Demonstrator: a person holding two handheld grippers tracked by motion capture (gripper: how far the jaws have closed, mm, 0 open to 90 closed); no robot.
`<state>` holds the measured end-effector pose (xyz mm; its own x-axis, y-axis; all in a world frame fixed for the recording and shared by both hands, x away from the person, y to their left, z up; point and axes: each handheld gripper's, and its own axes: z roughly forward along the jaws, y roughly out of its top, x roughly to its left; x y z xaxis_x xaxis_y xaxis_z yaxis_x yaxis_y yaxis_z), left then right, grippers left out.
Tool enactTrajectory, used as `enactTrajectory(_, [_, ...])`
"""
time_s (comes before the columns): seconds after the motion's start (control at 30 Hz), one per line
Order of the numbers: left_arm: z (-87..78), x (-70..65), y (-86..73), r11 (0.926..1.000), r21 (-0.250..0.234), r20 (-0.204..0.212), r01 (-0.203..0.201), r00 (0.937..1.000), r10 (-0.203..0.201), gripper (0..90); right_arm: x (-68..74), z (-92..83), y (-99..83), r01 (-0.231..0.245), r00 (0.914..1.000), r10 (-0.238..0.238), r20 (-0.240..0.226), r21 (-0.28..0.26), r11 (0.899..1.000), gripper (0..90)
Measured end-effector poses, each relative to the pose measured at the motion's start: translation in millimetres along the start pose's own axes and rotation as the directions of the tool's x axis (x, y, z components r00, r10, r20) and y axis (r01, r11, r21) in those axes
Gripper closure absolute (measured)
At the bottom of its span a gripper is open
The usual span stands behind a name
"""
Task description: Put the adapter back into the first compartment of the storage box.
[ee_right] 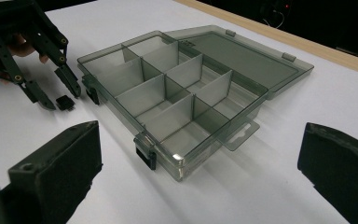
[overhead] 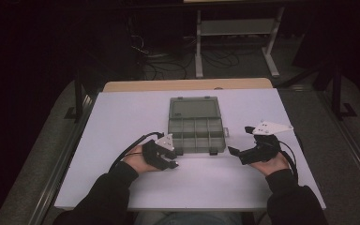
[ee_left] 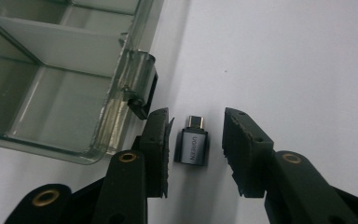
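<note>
Adapter [ee_left: 192, 142] beside organizer box [ee_left: 51, 88]

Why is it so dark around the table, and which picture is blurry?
High view: the room behind is dim, the white table bright. Left gripper view: the adapter is sharp. Right gripper view: the near fingers are soft, the organizer box clear.

Black tools: left tool [overhead: 174, 161], right tool [overhead: 236, 153]; brass-ringed screw holes, grey three-cornered plates, black trailing cables; dark sleeves.
</note>
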<state>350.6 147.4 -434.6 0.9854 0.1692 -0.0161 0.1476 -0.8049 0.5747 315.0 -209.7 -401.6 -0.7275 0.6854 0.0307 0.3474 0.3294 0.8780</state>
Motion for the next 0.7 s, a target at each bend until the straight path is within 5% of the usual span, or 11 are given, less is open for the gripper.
enactTrajectory(0.7, [0.1,1.4,-1.0,0.9999,0.011,0.015,-0.010,0.9998,0.010,76.1,0.2,-0.2,0.1,0.002,1.0000,-0.002,0.000,0.000,1.000,0.0])
